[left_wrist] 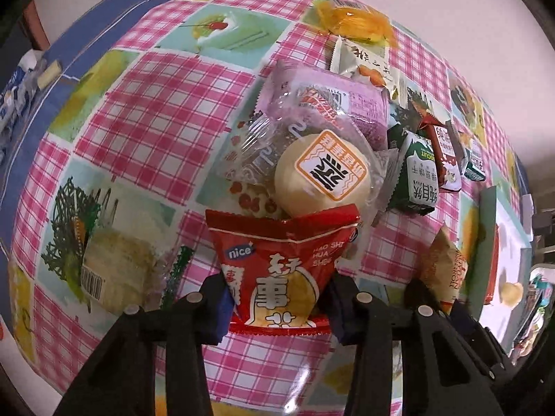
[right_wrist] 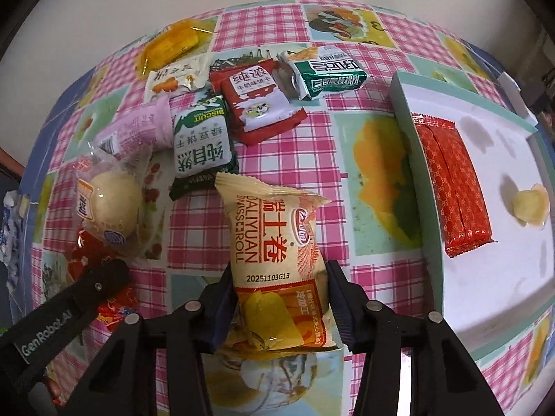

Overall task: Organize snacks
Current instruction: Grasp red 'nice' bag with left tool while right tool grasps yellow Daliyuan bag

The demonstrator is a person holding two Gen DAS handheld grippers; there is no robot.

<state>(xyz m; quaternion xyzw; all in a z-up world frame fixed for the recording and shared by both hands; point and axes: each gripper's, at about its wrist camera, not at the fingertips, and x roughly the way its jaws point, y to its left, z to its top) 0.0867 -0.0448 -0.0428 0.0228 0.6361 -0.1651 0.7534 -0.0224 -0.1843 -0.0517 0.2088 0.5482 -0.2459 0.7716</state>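
Observation:
My left gripper [left_wrist: 277,298] is shut on a red "nice" snack packet [left_wrist: 281,270], held just above the checked tablecloth. My right gripper [right_wrist: 281,308] is shut on a beige Daliyuan Swiss roll packet [right_wrist: 274,253]. A pile of snacks lies on the table: a round pale bun in clear wrap [left_wrist: 322,176] [right_wrist: 111,204], a pink packet [left_wrist: 326,100] [right_wrist: 138,128], a green-white biscuit packet [right_wrist: 201,145] [left_wrist: 416,173], a red-white packet [right_wrist: 256,100], a green packet [right_wrist: 329,72], a white nut packet [right_wrist: 177,79] and an orange sweet [right_wrist: 173,45].
A white tray with a teal rim [right_wrist: 409,131] stands at the right and holds a long red packet [right_wrist: 454,187] and a small yellow sweet [right_wrist: 530,204]. A clear-wrapped pale cake [left_wrist: 114,270] lies at the left. The wall stands behind the table.

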